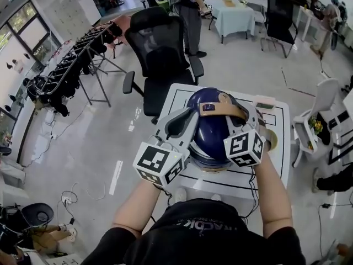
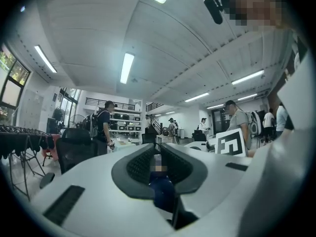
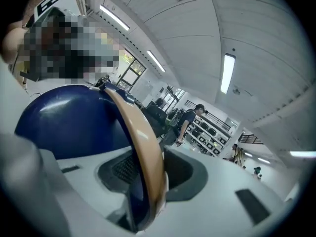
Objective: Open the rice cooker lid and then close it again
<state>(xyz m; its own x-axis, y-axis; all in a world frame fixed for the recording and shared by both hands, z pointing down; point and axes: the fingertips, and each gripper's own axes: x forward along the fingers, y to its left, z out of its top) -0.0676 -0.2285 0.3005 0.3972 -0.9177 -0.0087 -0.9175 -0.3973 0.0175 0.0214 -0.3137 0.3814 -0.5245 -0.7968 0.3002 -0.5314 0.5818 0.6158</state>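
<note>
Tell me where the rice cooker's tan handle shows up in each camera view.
Head view: tan handle arches over the cooker top, centre.
Left gripper view: not in it.
Right gripper view: handle runs down the centre between the jaws.
Shared landmark: blue rice cooker, head and right gripper views.

My left gripper [image 2: 157, 156] and right gripper [image 3: 150, 158] are pale grey moulded shells with black slots. Each carries a white cube [image 1: 160, 164] printed with black square markers. My fingers [image 2: 138, 166] are lined with black ribbed pads in dark grey surrounds. I wear a black short-sleeved shirt [image 1: 193, 237] with faint lettering.
</note>
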